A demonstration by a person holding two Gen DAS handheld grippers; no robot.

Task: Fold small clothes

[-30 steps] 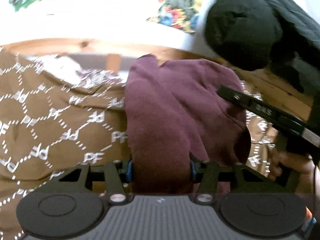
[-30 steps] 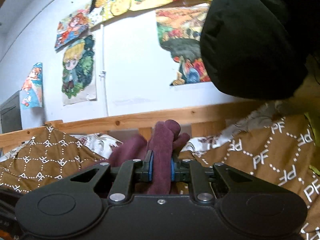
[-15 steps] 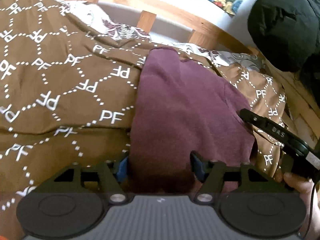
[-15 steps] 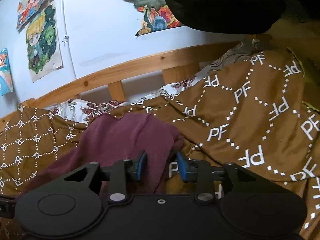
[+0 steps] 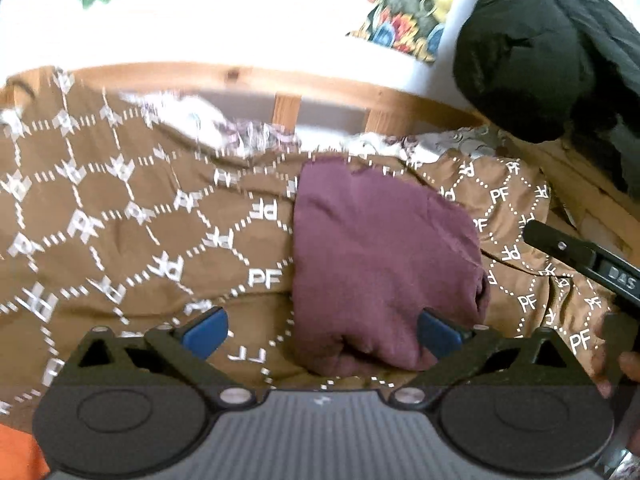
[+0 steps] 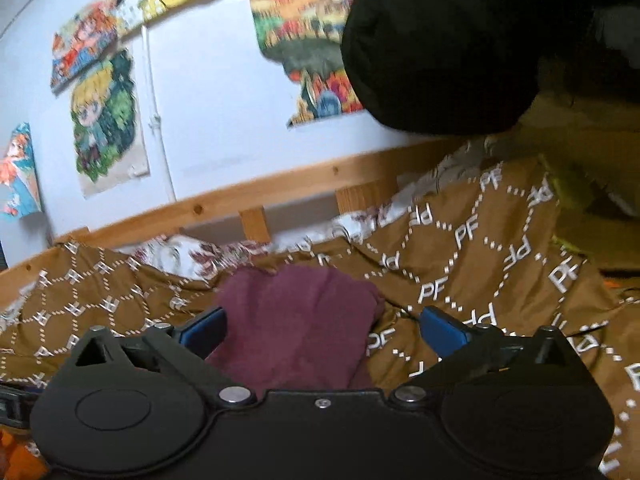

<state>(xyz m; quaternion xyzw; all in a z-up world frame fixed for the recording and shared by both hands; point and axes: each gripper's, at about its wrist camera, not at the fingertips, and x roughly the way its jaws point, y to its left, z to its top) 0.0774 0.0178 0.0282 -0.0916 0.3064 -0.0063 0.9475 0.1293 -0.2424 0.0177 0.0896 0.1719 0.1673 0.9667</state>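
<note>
Both my grippers are opening wide right now, left one [image 5: 322,330] and right one [image 6: 322,326], and neither pinches anything. The folded maroon cloth [image 5: 380,264] just lies on the brown blanket [image 5: 120,232], toward its far edge by the wooden bed rail [image 6: 280,188]. The cloth's near end sits between my spread fingers, loose.

One maroon garment [image 5: 380,256], one brown PF blanket [image 5: 132,216], two grippers, five wall pictures
</note>
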